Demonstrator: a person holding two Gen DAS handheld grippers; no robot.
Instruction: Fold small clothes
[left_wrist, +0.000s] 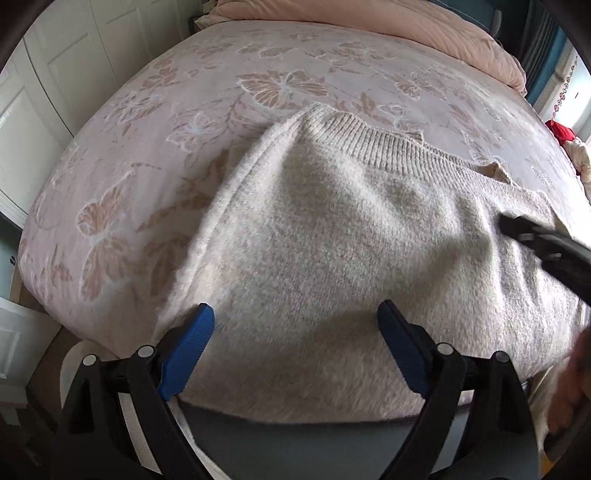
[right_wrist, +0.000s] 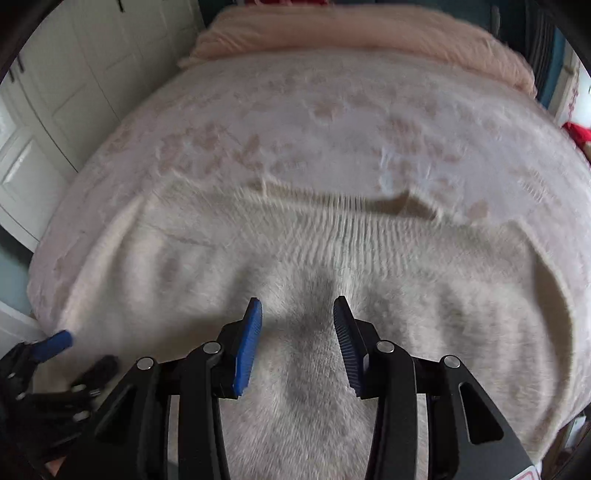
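on bed (left_wrist: 155, 122): one sweater (left_wrist: 332, 240), two grippers parted.

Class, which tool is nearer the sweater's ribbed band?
Right. The right tool sits far up the sweater, just short of the ribbed band; the left tool is back over the near edge.

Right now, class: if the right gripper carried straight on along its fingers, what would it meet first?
Most likely the cream sweater. The right gripper stands open just above its fuzzy knit, aimed towards the ribbed band; depth is uncertain in the blurred view.
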